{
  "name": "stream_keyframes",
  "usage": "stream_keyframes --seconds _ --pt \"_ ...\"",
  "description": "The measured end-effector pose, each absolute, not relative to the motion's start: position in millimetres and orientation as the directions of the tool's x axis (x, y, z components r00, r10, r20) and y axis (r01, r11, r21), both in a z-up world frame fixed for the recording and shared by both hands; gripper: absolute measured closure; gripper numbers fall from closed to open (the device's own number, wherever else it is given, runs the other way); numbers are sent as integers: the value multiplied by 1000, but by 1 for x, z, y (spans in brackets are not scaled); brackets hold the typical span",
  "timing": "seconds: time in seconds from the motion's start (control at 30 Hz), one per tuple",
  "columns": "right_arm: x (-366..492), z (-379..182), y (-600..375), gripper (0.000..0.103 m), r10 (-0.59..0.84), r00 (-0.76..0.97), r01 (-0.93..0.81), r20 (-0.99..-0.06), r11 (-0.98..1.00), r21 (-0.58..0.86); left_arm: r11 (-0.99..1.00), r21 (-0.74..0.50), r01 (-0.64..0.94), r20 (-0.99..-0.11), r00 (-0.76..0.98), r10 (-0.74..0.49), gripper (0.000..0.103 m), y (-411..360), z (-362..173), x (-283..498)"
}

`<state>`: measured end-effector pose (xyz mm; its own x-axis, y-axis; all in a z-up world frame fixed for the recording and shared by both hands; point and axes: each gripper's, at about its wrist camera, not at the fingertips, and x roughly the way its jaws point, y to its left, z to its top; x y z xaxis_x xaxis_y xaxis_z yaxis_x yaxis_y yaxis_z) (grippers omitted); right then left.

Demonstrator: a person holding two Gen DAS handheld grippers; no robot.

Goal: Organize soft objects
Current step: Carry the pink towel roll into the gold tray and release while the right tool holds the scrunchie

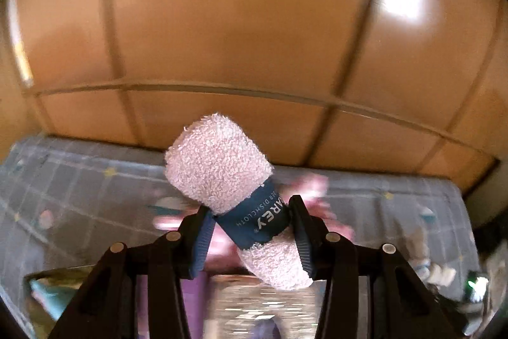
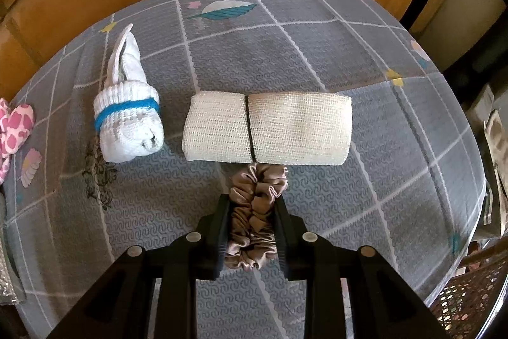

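In the left wrist view my left gripper (image 1: pixel 250 231) is shut on a rolled pink dishcloth (image 1: pixel 219 164) with a dark blue paper band, held up in the air above the grey checked tablecloth (image 1: pixel 79 180). In the right wrist view my right gripper (image 2: pixel 252 212) is shut on a beige satin scrunchie (image 2: pixel 254 212), which hangs just above the tablecloth (image 2: pixel 317 37). Beyond the scrunchie lies a rolled cream bandage (image 2: pixel 270 129) with a dark band around it. To its left lies a rolled white sock (image 2: pixel 127 119) with a blue stripe.
A pink spotted soft toy (image 2: pixel 14 129) lies at the table's left edge. A perforated basket (image 2: pixel 470 301) stands at the lower right, beside the table. Wooden cabinet doors (image 1: pixel 254 21) rise behind the table. Blurred boxes (image 1: pixel 263 301) show below my left gripper.
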<state>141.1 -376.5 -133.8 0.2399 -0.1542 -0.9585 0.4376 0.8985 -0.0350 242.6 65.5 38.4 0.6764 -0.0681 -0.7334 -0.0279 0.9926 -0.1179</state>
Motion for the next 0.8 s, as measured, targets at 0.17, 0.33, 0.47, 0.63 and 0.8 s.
stream_keyframes --seconds 0.17,0.33,0.47,0.63,0.8 --pt "142 -134 -373 77 -163 241 425 -957 904 -47 977 -120 -178 -737 675 32 57 147 32 223" --pt "141 -133 -369 78 -178 242 407 -954 911 -67 960 -122 -252 -734 674 83 57 209 24 180" --pt "141 -133 -365 79 -188 243 396 -952 915 -79 953 -139 -268 -742 666 79 56 244 8 133" --pt "141 -134 -358 79 -215 242 373 -946 921 -114 941 -171 -291 -756 651 64 56 260 -21 82" --pt "141 -136 -352 80 -236 239 360 -942 923 -140 913 -198 -358 -789 610 69 56 281 -51 32"
